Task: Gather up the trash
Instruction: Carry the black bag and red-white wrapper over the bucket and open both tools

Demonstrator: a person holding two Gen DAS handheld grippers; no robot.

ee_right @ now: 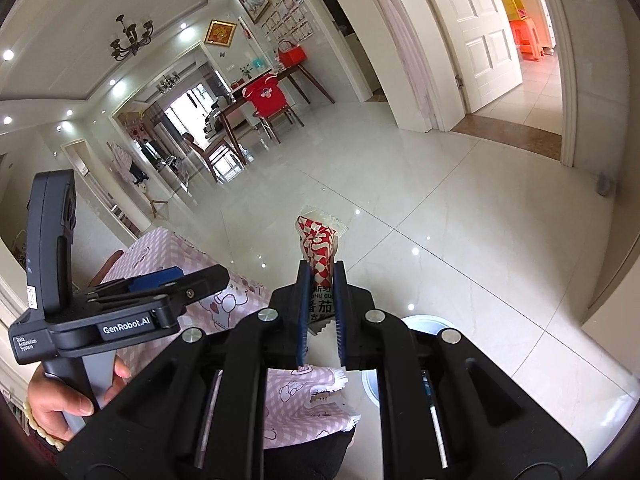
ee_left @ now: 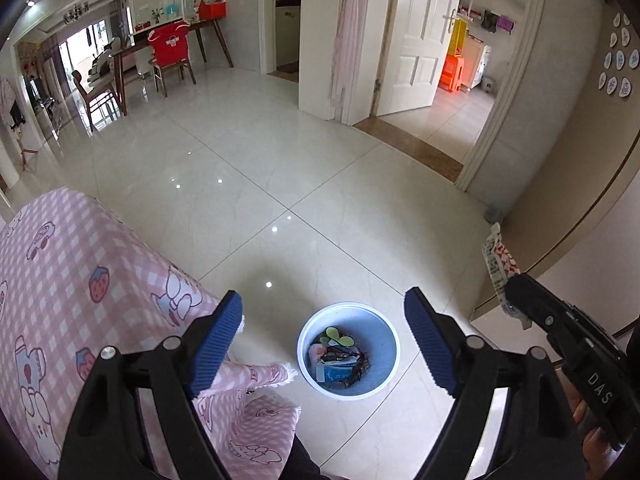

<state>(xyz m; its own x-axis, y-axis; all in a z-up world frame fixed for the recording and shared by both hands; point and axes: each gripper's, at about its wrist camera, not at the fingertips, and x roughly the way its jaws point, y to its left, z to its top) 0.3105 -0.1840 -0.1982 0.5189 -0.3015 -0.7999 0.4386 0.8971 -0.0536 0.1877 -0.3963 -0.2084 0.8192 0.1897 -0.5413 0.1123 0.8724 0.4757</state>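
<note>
A round blue and white trash bin [ee_left: 348, 350] stands on the tiled floor below my left gripper [ee_left: 324, 312], which is open and empty; several wrappers lie inside it. My right gripper [ee_right: 320, 276] is shut on a red and white checked snack wrapper [ee_right: 318, 244], held up in the air to the right of the bin. That wrapper [ee_left: 498, 264] and the right gripper [ee_left: 516, 292] also show at the right edge of the left wrist view. Only the bin's white rim [ee_right: 426, 322] shows in the right wrist view, behind the fingers.
A table with a pink checked cartoon cloth [ee_left: 80, 292] stands left of the bin, its fringe hanging close to the rim. A beige wall [ee_left: 568, 208] is to the right. An open white door [ee_left: 420, 36] and a dining table with chairs [ee_left: 160, 56] stand far off.
</note>
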